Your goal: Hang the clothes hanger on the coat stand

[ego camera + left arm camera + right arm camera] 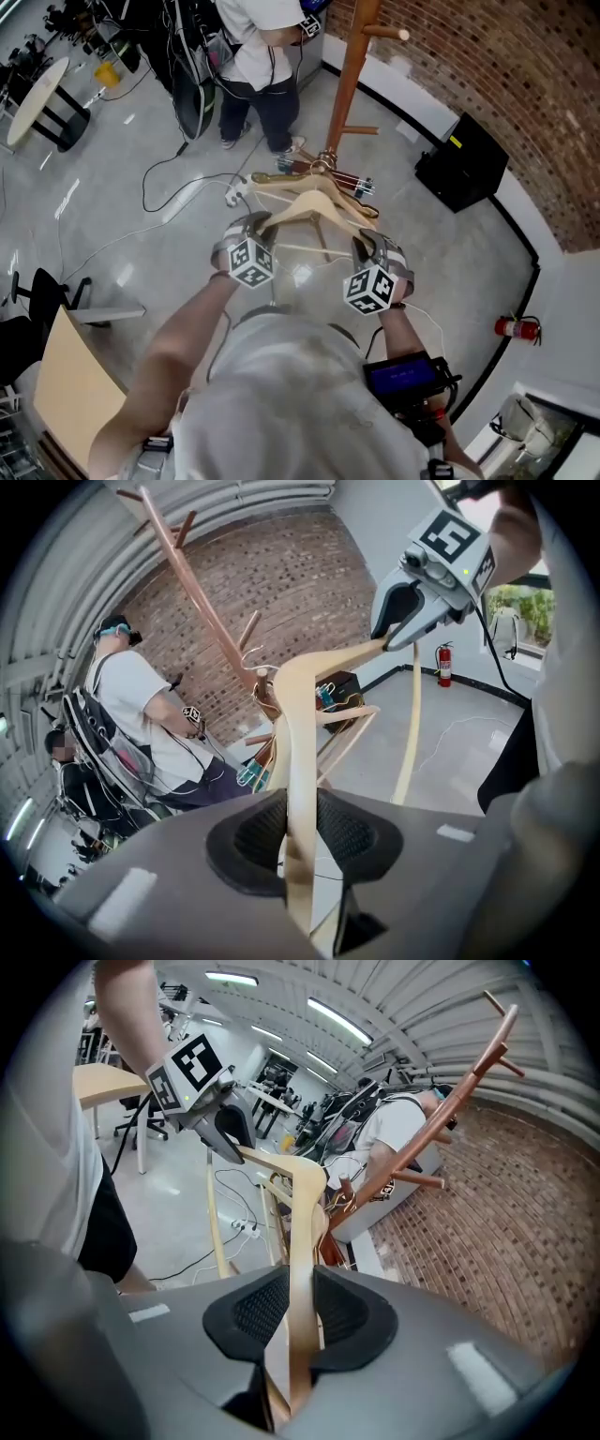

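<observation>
I hold a pale wooden clothes hanger [317,204] level in front of me with both grippers. My left gripper [255,231] is shut on its left arm, and my right gripper [366,246] is shut on its right arm. In the left gripper view the hanger arm [298,752] runs up between the pads [349,829] to the right gripper [405,621]. The right gripper view shows the other arm [302,1241] clamped between its pads [255,1309], with the left gripper [230,1133] beyond. The wooden coat stand [352,75] rises ahead, apart from the hanger; its pegs [441,1115] are bare.
More hangers [323,176] lie in a heap at the stand's foot. Another person [262,56] stands left of the stand. A black box [464,164] sits by the brick wall, a fire extinguisher [517,327] at right, and cables [187,197] cross the floor.
</observation>
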A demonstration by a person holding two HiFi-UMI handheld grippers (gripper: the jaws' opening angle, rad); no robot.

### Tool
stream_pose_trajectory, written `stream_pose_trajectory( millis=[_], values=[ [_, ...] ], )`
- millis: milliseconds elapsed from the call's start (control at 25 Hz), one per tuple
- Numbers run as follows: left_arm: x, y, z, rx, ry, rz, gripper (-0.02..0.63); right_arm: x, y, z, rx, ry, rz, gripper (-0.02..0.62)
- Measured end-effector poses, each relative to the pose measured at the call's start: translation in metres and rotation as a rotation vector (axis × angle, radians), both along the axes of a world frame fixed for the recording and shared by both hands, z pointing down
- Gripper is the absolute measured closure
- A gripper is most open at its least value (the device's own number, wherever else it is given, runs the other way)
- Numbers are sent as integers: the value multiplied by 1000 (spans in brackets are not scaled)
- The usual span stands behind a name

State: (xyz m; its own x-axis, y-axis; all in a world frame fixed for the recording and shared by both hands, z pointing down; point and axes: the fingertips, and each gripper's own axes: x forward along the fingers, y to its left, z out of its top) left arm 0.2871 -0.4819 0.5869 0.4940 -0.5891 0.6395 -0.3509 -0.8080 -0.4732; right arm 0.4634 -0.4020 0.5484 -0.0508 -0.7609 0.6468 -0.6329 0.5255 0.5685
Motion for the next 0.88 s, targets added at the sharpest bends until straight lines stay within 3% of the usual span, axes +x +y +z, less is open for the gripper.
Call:
stream_pose_trajectory(
  millis=[480,720,880],
  values=[
    [15,-59,51,-43,-76,173,512,0,-31,51,-89,-10,149,500],
    [22,-76,73,-23,-124,231,512,1,-40,77,-157,-12,155,494],
    [27,-89,80,28,-166,246,512,5,-44,84,-208,-20,110,464]
  ],
)
